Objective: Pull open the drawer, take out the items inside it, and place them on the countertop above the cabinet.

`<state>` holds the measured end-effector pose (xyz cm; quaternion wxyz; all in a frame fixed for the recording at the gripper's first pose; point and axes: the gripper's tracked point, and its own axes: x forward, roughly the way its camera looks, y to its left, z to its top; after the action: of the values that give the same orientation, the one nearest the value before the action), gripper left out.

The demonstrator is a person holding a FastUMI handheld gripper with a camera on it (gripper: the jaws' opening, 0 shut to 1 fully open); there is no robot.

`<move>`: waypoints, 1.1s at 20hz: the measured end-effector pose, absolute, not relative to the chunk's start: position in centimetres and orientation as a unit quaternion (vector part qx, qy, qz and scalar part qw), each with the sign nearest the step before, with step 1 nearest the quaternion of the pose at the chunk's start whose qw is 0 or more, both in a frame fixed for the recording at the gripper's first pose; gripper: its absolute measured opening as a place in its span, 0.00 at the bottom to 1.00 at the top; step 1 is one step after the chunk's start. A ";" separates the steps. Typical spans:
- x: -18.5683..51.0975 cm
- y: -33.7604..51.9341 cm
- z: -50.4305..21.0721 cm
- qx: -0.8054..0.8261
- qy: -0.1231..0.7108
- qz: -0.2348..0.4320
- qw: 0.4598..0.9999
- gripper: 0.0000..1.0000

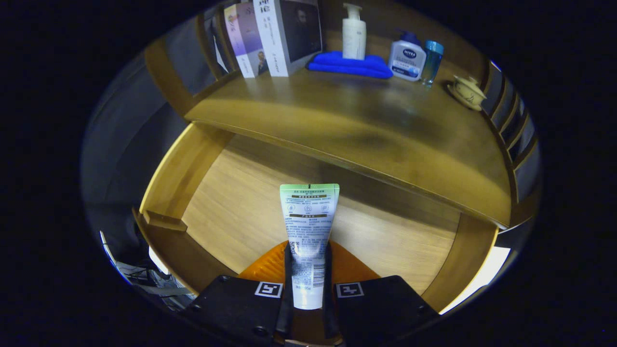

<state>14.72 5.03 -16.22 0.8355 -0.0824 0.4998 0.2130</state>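
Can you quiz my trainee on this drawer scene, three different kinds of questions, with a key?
1. True or false: the gripper is shut on the tube.
2. Multiple choice: the pump bottle stands on A) the open drawer's floor, B) the blue cloth, C) the books.
3. Fill in: the tube is held above the open ____, not yet on the countertop.

Key: 1 true, both fingers press the tube's sides. 2 B. 3 drawer.
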 end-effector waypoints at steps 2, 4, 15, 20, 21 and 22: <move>13.9 4.7 -14.2 -0.071 0.486 0.224 0.842 0.26; 13.5 4.5 -12.2 -0.055 0.468 0.234 0.851 0.26; 21.5 0.1 -4.7 -0.010 0.402 0.167 0.900 0.26; 26.3 0.5 -4.5 0.043 0.412 0.135 0.900 0.26; 27.2 0.5 -4.7 0.051 0.416 0.128 0.899 0.26; 27.8 0.8 -5.0 0.057 0.422 0.127 0.896 0.26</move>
<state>27.75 0.77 -5.05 0.8961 0.0570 0.4215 0.1269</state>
